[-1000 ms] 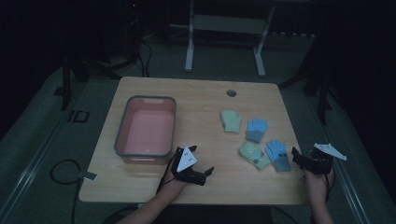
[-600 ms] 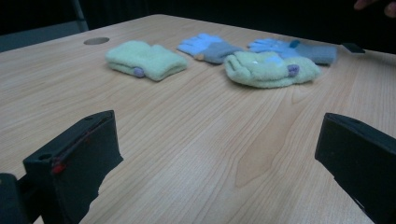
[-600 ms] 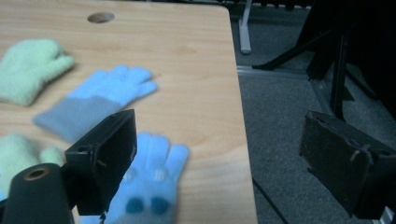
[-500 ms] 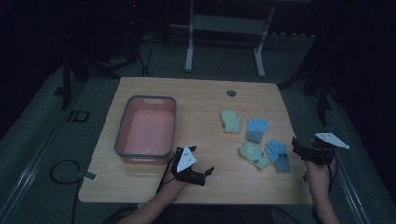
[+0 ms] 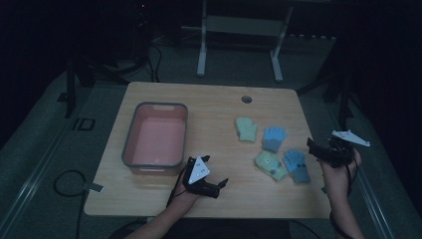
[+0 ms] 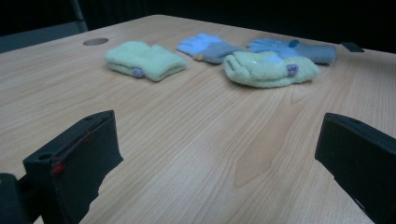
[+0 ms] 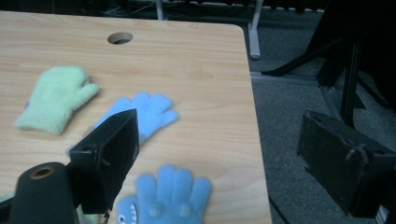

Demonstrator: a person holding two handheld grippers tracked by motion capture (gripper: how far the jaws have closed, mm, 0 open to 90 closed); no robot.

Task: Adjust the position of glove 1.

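Four small gloves lie on the right half of the wooden table (image 5: 209, 107): a green mitten (image 5: 246, 128), a blue glove (image 5: 274, 138), a second green mitten (image 5: 270, 165) and a second blue glove (image 5: 296, 165). My left gripper (image 5: 215, 172) rests low near the table's front edge, open and empty, its jaws pointing at the gloves (image 6: 268, 69). My right gripper (image 5: 314, 149) hovers at the table's right edge beside the near blue glove (image 7: 168, 198), open with nothing between its jaws. The far blue glove (image 7: 149, 112) and far green mitten (image 7: 56, 98) lie beyond.
A pink tub with a grey rim (image 5: 130, 130) stands on the table's left half, just left of my left gripper. A round cable hole (image 5: 246, 99) sits near the far edge. Dark floor, cables and a metal stand surround the table.
My right gripper has lifted and drifted slightly away from the person along the table's right edge. The left gripper and the gloves have stayed put.
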